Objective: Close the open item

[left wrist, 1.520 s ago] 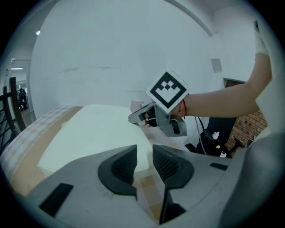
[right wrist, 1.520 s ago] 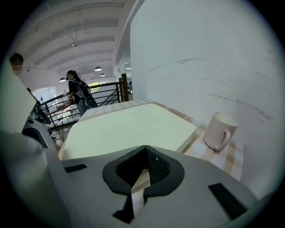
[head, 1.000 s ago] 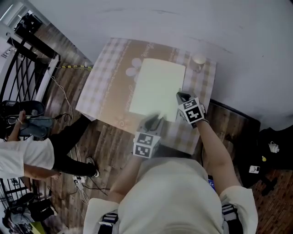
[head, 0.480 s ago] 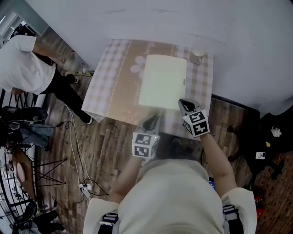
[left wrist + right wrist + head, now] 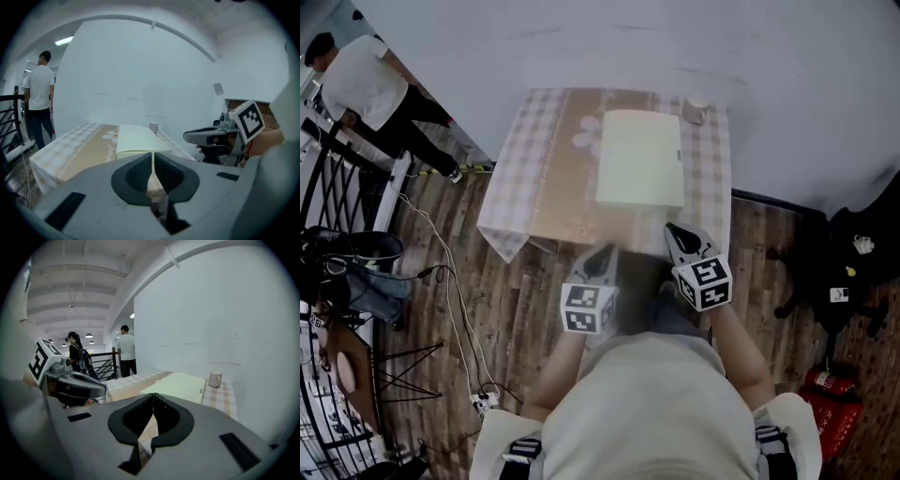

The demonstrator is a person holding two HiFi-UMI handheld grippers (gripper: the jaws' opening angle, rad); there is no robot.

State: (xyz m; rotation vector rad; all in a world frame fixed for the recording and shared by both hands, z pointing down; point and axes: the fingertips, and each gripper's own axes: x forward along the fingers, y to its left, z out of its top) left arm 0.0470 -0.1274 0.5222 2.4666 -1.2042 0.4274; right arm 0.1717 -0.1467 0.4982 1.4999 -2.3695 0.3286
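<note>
Drawn back off the near edge of the check-clothed table [image 5: 520, 178] since a second ago: left gripper [image 5: 602, 253] and right gripper [image 5: 675, 230], now over the floor. Pale yellow flat rectangular cardboard box [image 5: 639, 157] toward the far right corner, just beside a small white cup [image 5: 696, 109], lid apparently already flat. Probably light, stiff, a little slippery; best pressed on the lid or pinched at the near edge. Left jaws just closing to a thin slit, nothing between. Right jaws together at the tips, empty.
</note>
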